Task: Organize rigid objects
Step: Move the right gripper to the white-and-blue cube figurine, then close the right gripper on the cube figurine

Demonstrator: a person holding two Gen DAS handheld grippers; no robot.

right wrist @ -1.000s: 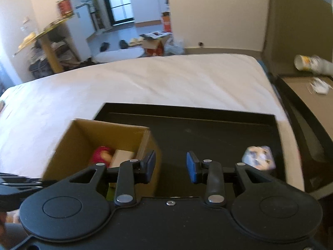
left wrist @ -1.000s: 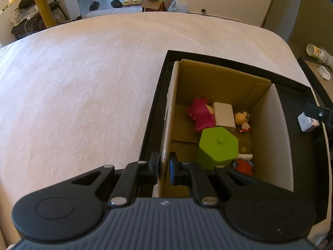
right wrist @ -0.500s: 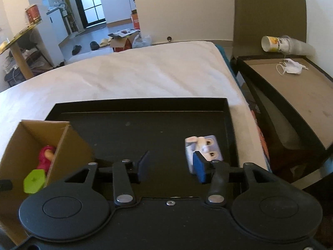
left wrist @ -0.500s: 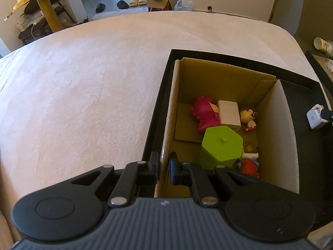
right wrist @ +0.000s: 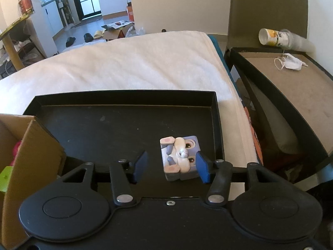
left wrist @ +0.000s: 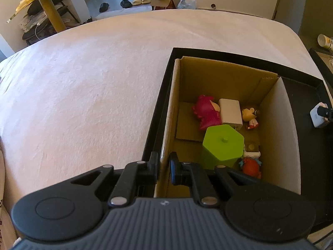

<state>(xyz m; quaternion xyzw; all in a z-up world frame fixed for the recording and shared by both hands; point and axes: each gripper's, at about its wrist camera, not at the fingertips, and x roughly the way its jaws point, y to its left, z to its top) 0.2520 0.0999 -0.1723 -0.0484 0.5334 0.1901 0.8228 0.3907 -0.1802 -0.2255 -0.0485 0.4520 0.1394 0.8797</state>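
On the black tray (right wrist: 124, 125), a little bunny block (right wrist: 180, 158) sits between the right tongs (right wrist: 170, 166), whose jaws have just been opening wider, right pad beside it. Left tongs (left wrist: 163, 166) stay pinched on the cardboard box (left wrist: 169, 112) wall.

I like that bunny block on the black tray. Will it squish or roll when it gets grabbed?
Probably not: the bunny block looks like hard, painted plastic. Its flat, boxy sides should stop rolling. The bumpy bunny face might let it twist slightly.
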